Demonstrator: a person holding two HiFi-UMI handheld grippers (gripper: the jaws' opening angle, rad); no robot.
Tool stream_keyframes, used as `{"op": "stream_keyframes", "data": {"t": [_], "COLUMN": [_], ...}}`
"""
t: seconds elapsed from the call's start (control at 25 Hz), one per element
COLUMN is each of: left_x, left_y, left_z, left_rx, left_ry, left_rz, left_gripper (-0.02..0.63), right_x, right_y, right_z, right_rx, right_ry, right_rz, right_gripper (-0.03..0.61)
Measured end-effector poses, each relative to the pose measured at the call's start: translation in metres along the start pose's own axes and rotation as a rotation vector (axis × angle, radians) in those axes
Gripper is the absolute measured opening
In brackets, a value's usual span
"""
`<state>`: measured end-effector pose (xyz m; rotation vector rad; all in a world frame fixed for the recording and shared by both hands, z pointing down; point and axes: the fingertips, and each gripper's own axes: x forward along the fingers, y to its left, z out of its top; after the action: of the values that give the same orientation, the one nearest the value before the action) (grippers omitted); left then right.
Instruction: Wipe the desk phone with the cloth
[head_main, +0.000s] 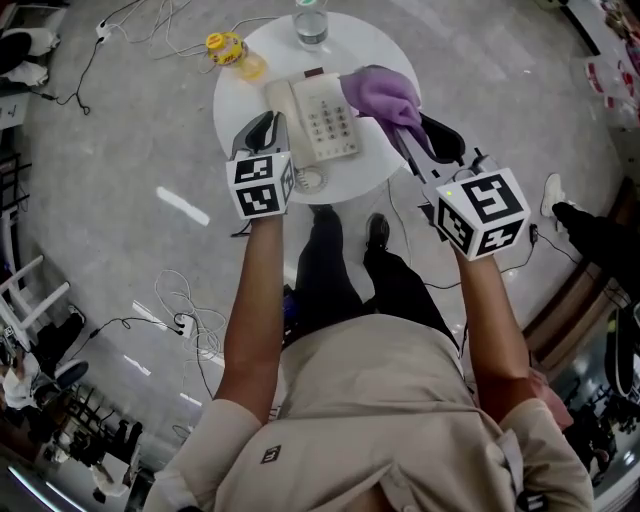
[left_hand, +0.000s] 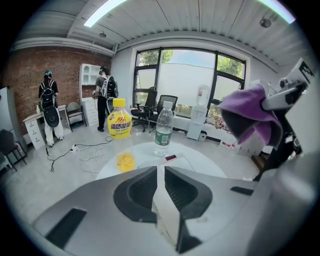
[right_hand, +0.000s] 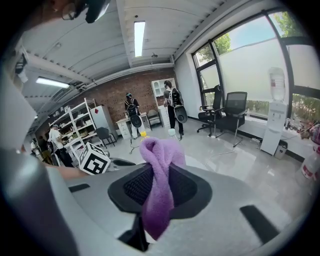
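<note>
Beige phone keypad (head_main: 330, 122): head view only

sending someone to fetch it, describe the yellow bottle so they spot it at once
On the round white table, past the desk phone, two bottles stand at the far edge. The yellow bottle is the left one: yellow cap and label, a little yellow drink inside, unlike the clear water bottle beside it.
</note>
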<state>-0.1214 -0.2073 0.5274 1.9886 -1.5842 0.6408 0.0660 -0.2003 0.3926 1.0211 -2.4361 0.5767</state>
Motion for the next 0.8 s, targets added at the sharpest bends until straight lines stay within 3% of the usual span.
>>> {"op": "stream_keyframes", "data": {"t": [0.08, 0.4, 0.8], "left_x": [0.009, 0.038, 0.065], "left_y": [-0.001, 0.0, -0.004], "left_z": [-0.005, -0.031, -0.056], "left_rx": [0.003, -0.028, -0.027], "left_ry": [0.014, 0.076, 0.148], "left_rz": [0.008, 0.054, 0.084], "left_gripper": [0.041, 0.263, 0.284], "right_x": [0.004, 0.019, 0.027], "right_y": [-0.003, -0.008, -0.01], "right_z": [-0.003, -0.02, -0.028], "right_rx": [0.002, 0.019, 0.025], "right_ry": [0.007, 0.034, 0.052], "right_rz": [0.0, -0.006, -0.008], "right_gripper": [0.078, 0.078, 0.078]}}
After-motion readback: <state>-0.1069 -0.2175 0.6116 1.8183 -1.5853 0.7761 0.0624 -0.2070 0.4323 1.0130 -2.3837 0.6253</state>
